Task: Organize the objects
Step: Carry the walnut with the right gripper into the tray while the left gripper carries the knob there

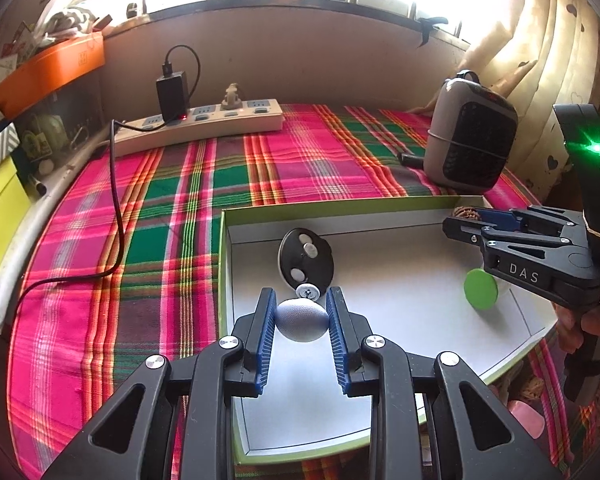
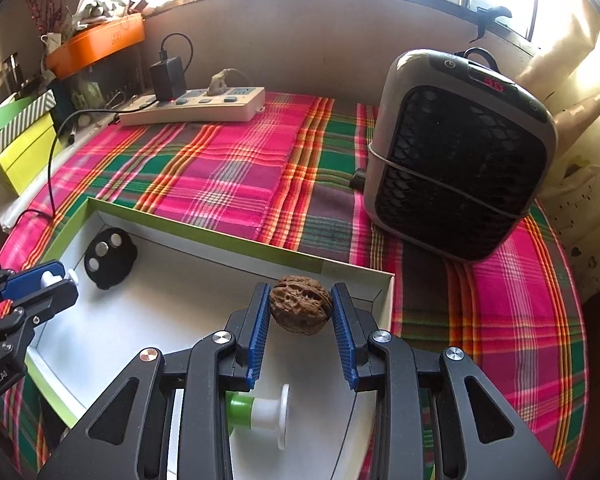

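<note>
Clamped between the left gripper's point(image 1: 302, 320) blue fingers point(image 1: 265, 340) is a pale egg-shaped knob point(image 1: 302, 319), hanging over the near-left part of the open white box point(image 1: 340, 204), with the black disc point(image 1: 306, 260) just beyond toward the far-left corner. Across the box, the right gripper point(image 2: 300, 314) pinches a walnut point(image 2: 301, 310) at its fingertips above the far-right corner. Both grippers tilt steeply down into the box, so each load probably needs only lowering; a green-and-white spool point(image 2: 260, 410) lies below the right one.
</note>
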`<state>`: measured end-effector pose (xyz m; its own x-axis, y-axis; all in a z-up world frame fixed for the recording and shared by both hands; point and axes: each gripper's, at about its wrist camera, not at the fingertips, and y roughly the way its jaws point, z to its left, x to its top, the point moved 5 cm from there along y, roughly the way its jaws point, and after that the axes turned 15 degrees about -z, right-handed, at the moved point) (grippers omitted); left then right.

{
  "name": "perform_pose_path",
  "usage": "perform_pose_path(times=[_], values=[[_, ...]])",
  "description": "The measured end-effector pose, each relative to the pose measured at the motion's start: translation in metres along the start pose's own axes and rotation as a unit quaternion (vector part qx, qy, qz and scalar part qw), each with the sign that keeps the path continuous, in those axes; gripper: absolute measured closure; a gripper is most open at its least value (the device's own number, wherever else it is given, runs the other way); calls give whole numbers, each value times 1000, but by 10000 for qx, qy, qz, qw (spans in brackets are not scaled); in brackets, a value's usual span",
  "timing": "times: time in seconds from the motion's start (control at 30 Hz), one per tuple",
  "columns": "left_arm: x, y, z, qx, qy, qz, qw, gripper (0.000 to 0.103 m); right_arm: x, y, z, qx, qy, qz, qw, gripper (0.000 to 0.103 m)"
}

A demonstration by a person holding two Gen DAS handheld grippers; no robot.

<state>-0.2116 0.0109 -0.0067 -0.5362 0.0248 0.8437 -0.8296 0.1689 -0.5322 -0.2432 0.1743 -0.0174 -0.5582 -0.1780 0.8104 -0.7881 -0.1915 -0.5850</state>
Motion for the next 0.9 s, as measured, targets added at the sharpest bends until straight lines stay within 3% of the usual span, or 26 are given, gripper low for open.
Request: perform_pose_path(times=[0.9], values=[[-3, 8, -2, 16, 23, 88, 10000, 79, -3, 12, 7, -138, -341, 281, 9989, 71]])
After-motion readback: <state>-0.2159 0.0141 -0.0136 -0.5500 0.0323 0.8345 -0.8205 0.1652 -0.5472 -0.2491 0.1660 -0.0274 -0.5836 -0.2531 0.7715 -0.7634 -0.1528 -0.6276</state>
